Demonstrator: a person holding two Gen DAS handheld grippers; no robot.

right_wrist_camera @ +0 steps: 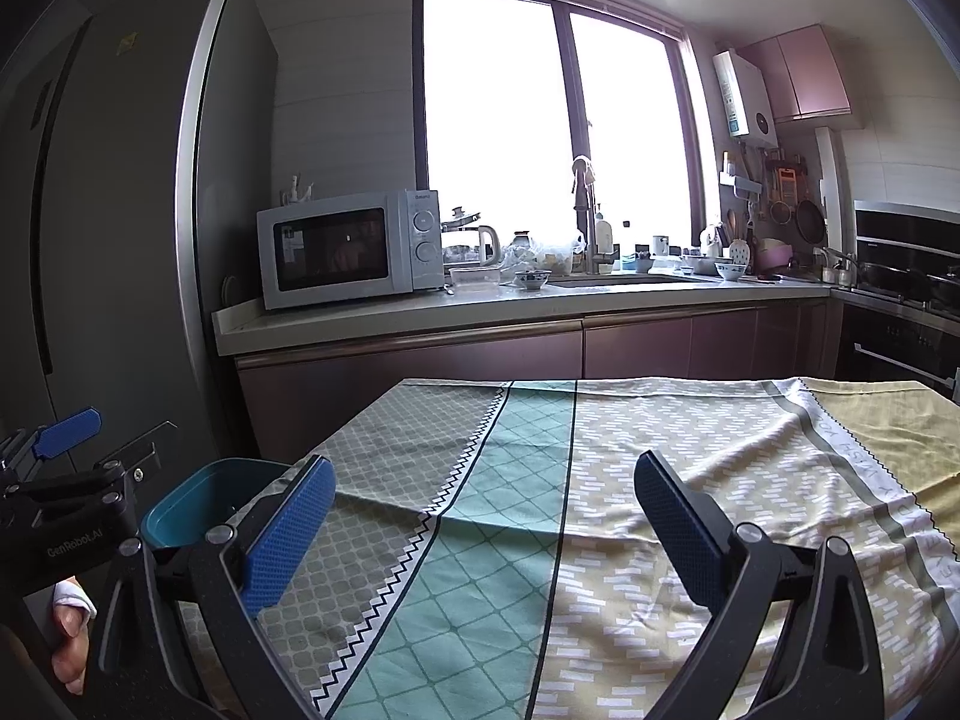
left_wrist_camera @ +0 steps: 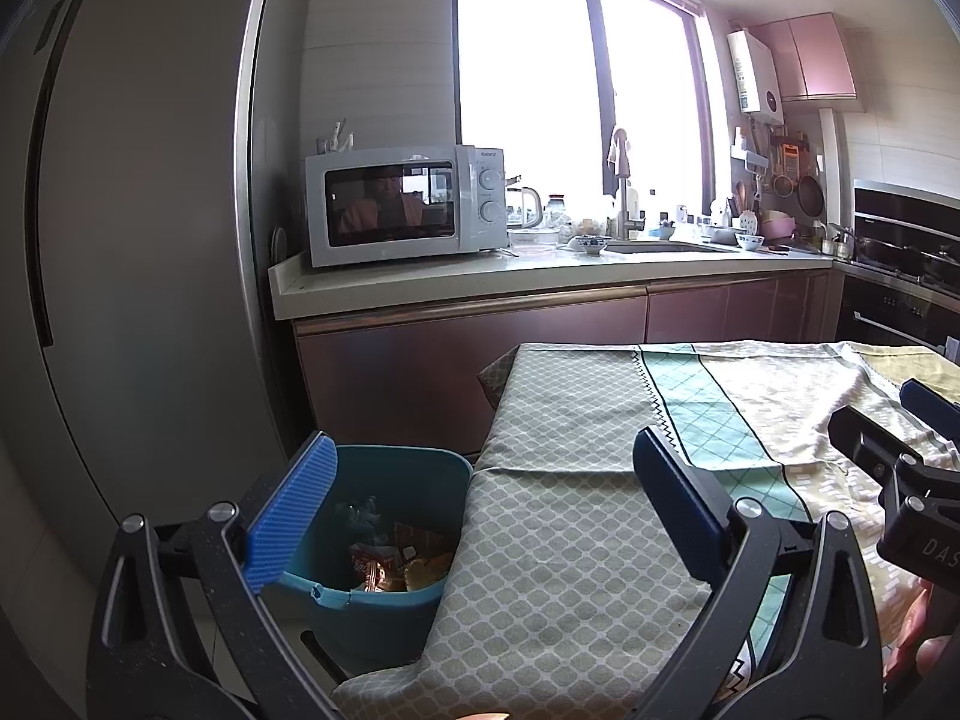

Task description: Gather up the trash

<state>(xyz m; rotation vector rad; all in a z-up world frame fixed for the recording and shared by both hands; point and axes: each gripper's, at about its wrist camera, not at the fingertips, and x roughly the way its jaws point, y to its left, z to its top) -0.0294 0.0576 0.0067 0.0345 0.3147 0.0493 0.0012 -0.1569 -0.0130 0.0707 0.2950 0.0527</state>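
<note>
Left tool (left_wrist_camera: pixel 480 516): blue pads spread wide apart, nothing between them; it hangs over the near left corner of the surface (left_wrist_camera: pixel 570 540). Right tool (right_wrist_camera: pixel 483 531): pads also wide apart, holding nothing, over the middle of the surface.

Surface is covered by a patchwork tablecloth (right_wrist_camera: pixel 510 540): grey-green lattice panel on the left, teal diamond strip in the middle, yellow dash-print on the right, with wrinkles across it. Cloth drapes over the left edge.

Trash bin (left_wrist_camera: pixel 384 540): teal, on the floor just beside the surface's left edge, upright, mouth facing up. Long axis of the opening can't be judged through the fisheye. Inside: crumpled wrappers (left_wrist_camera: pixel 399 561), red, orange and yellow, plus something bluish further back. In the right wrist view only the rim shows, partly behind the tool's left pad.

Beyond: tall grey fridge (left_wrist_camera: pixel 132 240) at left, counter with mauve cabinet fronts, white microwave (left_wrist_camera: pixel 402 204), sink and faucet (left_wrist_camera: pixel 624 204) under a bright window (left_wrist_camera: pixel 570 78), bowls, hanging utensils, stove at far right.
</note>
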